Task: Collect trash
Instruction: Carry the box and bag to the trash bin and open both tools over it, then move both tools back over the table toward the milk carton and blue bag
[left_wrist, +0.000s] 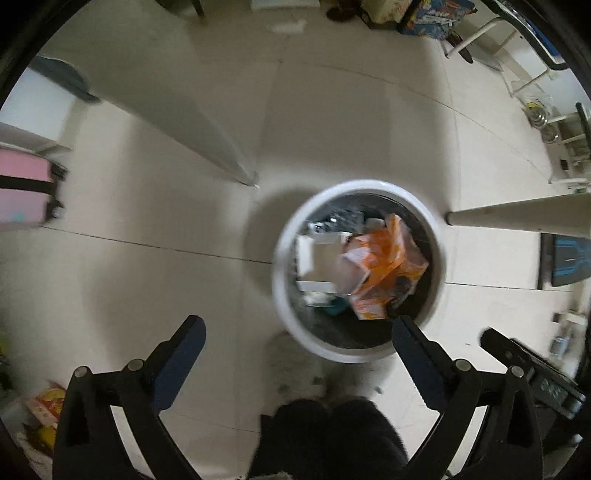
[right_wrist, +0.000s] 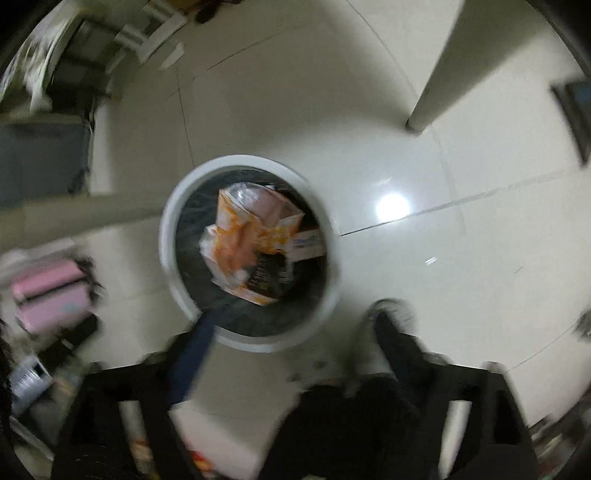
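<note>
Nearest in left wrist view: left gripper (left_wrist: 297, 338) pointing down at floor, jaws spread wide, nothing between them, dark-trousered legs (left_wrist: 325, 435) of person and a pale fuzzy slipper (left_wrist: 295, 369) below. Right gripper (right_wrist: 291, 325) likewise released and empty, though right wrist view heavily blurred; left fingertip overlaps bin rim in picture, contact not certain. Just beyond both: round white trash bin (left_wrist: 282, 295) with dark liner, standing upright on pale tiled floor (left_wrist: 147, 258), between two pale furniture legs. Inside bin: crumpled orange-and-white wrapper (left_wrist: 384, 266) on top, white cardboard pieces (left_wrist: 317, 258) beside it, darker printed packaging partly hidden under wrapper. Judged: drop-off step done for this load, trash lying in bin, both tools free. Left to do, judged only: more litter seemingly around, e.g. red-and-yellow packet (left_wrist: 48, 402) at lower left edge of left view, on floor well apart from bin, plus unclear clutter at left edge of right view, too blurred to name. Farther out: pink suitcase (left_wrist: 26, 192) at left, white rack with metal bowls (left_wrist: 546, 125) at right, colourful boxes at top, not clearly trash. Overall progress: partway at least; cannot tell whether more pieces remain out of frame.
</note>
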